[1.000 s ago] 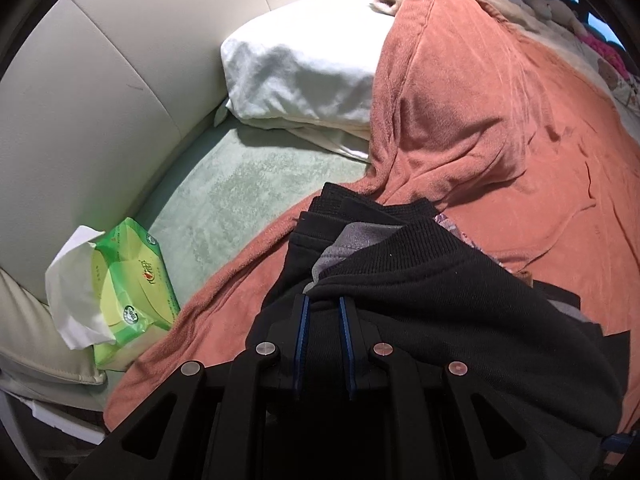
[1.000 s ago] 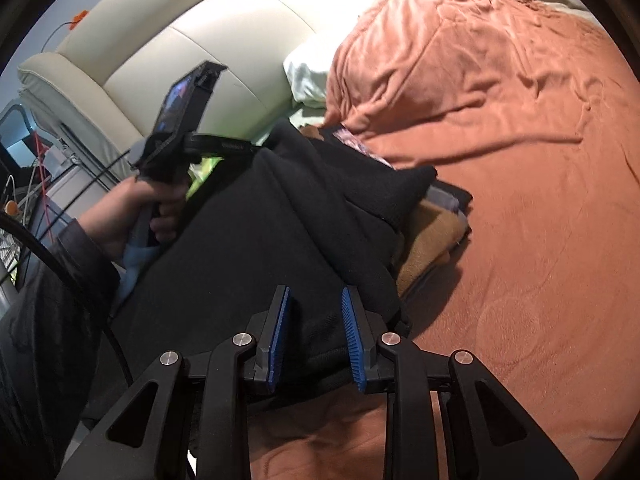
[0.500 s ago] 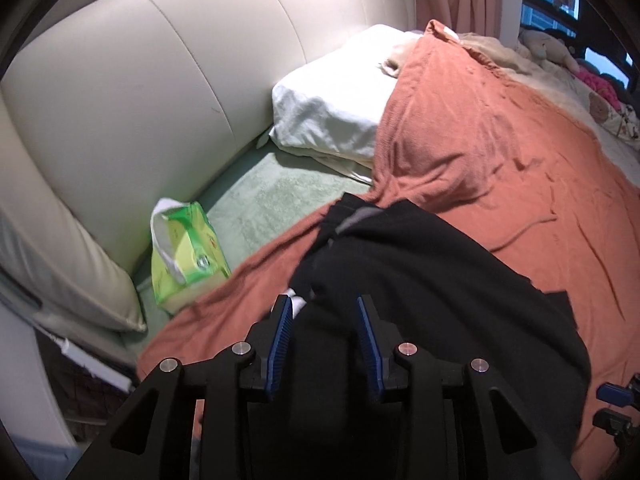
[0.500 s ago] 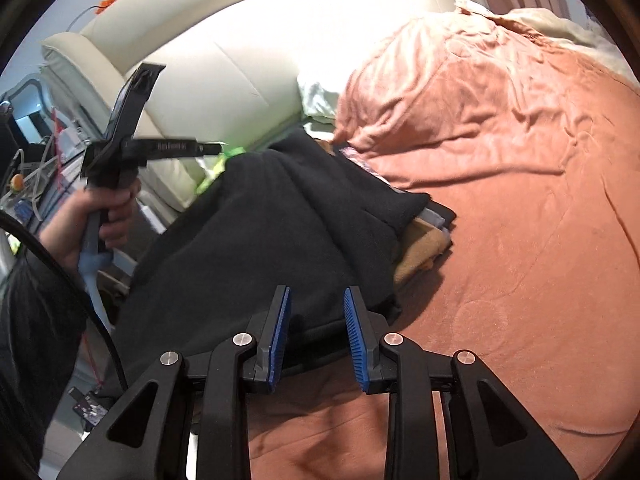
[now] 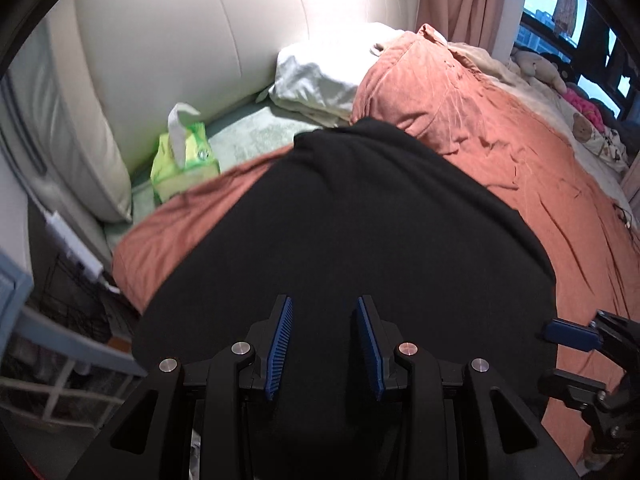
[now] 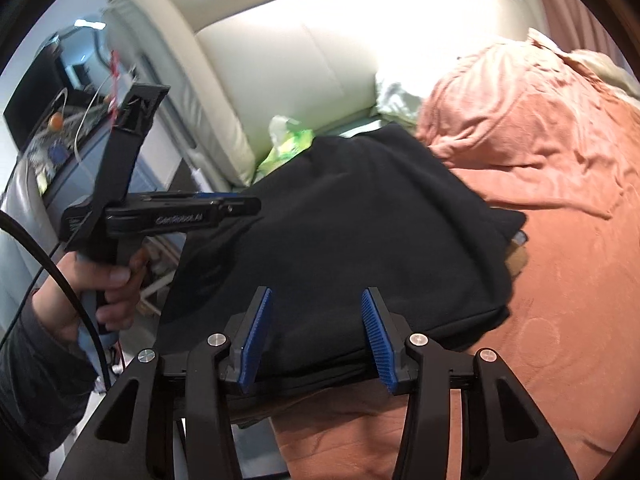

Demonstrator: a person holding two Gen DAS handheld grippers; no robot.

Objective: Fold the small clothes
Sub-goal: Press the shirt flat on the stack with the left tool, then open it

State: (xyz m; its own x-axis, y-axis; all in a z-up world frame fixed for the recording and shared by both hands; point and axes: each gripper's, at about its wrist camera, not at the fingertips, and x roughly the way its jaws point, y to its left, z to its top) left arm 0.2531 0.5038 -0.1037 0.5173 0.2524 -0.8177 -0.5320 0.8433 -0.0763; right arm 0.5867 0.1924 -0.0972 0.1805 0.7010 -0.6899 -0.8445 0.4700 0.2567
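A black garment [image 5: 344, 220] lies folded and flat on the orange blanket [image 5: 520, 152], on top of other folded clothes whose edges show at its right side [image 6: 516, 248]. My left gripper [image 5: 324, 346] is open and empty, just above the garment's near edge. My right gripper [image 6: 316, 340] is open and empty over the garment [image 6: 352, 232] near its front edge. The left gripper body [image 6: 160, 216], held in a hand, shows in the right wrist view. The right gripper's fingers [image 5: 568, 334] show at the right of the left wrist view.
A green tissue pack [image 5: 182, 160] lies on the pale green sheet by the cream headboard [image 5: 180, 40]. A white pillow [image 5: 320, 76] sits behind the garment. Soft toys [image 5: 540, 66] lie by the window. The bed's left edge drops to a shelf [image 5: 48, 360].
My left gripper let go of the garment and opened, then pulled back and up. The garment now lies flat. My right gripper opened wider and pulled back a little.
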